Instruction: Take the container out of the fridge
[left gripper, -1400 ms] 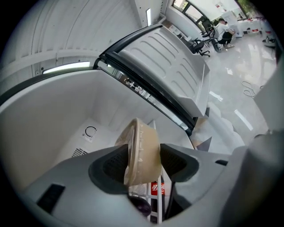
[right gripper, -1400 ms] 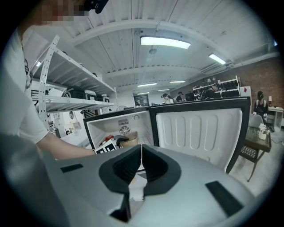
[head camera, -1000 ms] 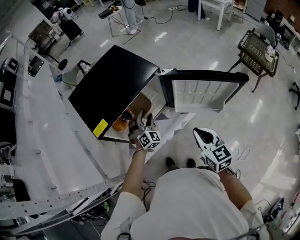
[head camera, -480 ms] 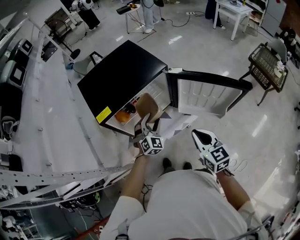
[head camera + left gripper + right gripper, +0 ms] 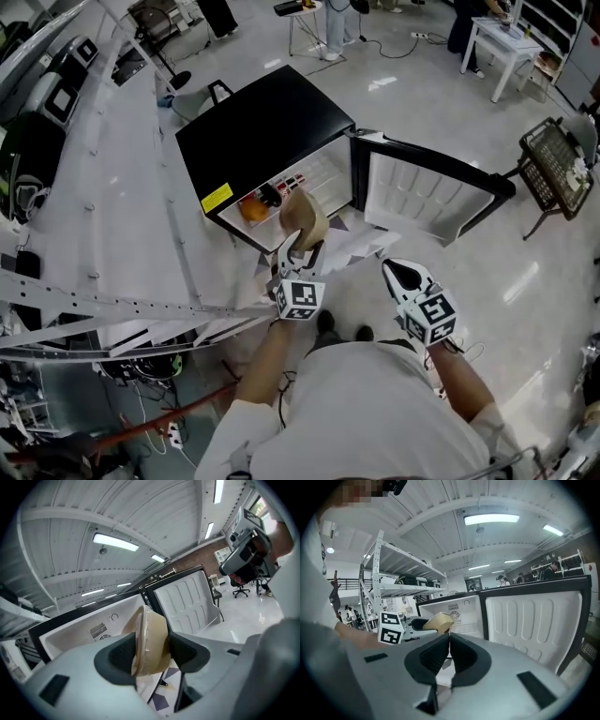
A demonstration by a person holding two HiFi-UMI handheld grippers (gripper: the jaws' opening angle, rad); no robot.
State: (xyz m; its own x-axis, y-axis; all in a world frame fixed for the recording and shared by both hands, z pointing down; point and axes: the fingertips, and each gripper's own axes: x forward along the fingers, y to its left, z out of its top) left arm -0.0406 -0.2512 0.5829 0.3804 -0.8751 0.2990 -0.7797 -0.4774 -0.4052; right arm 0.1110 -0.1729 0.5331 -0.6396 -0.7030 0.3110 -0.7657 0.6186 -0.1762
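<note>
Container point(image 5: 303, 217), in left tool point(image 5: 300, 247), just outside fridge point(image 5: 267, 141) edge.

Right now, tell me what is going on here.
A person stands at a small black fridge with its door open, a gripper in each hand. The left gripper is shut on a tan lidded container, held tilted just outside the open compartment. The right gripper is shut and empty, off to the side.

My white left gripper point(image 5: 300, 247), arm stretched forward, clamps its black jaws on a tan lidded plastic container point(image 5: 304, 217). My white right gripper point(image 5: 400, 273) hovers alongside, jaws together, empty.
</note>
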